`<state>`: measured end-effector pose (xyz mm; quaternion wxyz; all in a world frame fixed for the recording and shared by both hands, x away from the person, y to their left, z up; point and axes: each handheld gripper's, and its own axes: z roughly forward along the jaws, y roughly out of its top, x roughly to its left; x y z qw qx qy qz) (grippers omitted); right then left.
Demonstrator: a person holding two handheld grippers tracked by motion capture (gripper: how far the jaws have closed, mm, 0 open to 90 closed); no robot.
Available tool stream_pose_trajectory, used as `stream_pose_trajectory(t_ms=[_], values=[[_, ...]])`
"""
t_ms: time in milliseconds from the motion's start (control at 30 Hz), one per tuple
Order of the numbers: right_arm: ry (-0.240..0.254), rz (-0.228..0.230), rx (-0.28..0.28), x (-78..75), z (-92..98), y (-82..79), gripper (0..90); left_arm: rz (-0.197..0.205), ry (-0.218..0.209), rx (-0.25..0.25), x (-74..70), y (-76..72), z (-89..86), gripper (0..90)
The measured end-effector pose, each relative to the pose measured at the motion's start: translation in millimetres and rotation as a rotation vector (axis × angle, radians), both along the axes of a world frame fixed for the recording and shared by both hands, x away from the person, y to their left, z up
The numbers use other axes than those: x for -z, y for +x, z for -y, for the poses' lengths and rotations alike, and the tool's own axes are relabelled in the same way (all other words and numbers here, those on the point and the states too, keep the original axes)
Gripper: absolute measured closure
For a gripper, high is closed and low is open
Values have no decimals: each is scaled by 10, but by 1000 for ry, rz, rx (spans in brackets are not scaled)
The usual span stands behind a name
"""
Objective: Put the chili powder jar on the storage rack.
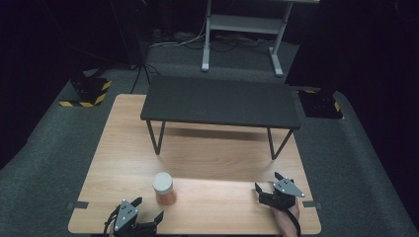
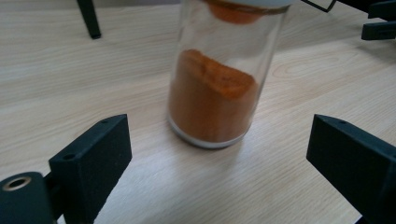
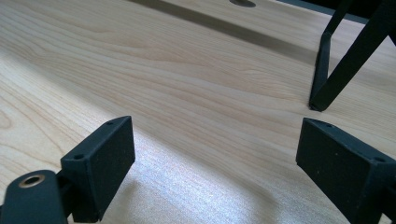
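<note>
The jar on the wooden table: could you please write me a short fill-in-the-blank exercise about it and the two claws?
1. The powder inside the glass jar is ____ in colour.
2. The jar stands upright on the wooden table, nearer the ____ claw.
3. The right claw has its jaws ____, with nothing between them.
4. Behind the jar stands a small black ____ on thin legs.

Missing words: orange; left; open; shelf

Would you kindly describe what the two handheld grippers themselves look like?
Both the left gripper and right gripper are black, each topped by a grey three-cornered plate. Their fingers are blocky matte-black pads with small holes. A black cable trails from each.
</note>
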<state>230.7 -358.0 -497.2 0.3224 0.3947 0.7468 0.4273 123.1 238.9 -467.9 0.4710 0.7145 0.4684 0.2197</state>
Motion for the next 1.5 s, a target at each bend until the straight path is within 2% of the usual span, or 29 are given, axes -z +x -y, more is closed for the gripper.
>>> stream_pose_trajectory(t_ms=[100, 400, 467, 633, 867, 1233, 1400, 1500], values=[[2, 2, -1, 2, 6, -1, 106, 2, -2, 10, -24, 51, 55, 81], [11, 6, 0, 11, 17, -9, 106, 36, 25, 29, -121, 208, 240, 96], [13, 7, 0, 13, 21, -11, 106, 59, 45, 18, -150, 248, 303, 96], [13, 10, -1, 15, 22, -13, 106, 75, 63, 16, -181, 321, 371, 97], [18, 14, -2, 22, 32, -17, 106, 71, 72, -1, -185, 454, 459, 138], [22, 17, -1, 27, 39, -21, 106, 77, 121, -28, -115, 496, 563, 231], [22, 17, -1, 27, 39, -21, 106, 85, 130, -34, -90, 488, 573, 307], [22, 17, -1, 27, 38, -20, 106, 96, 131, -36, -73, 472, 575, 313]])
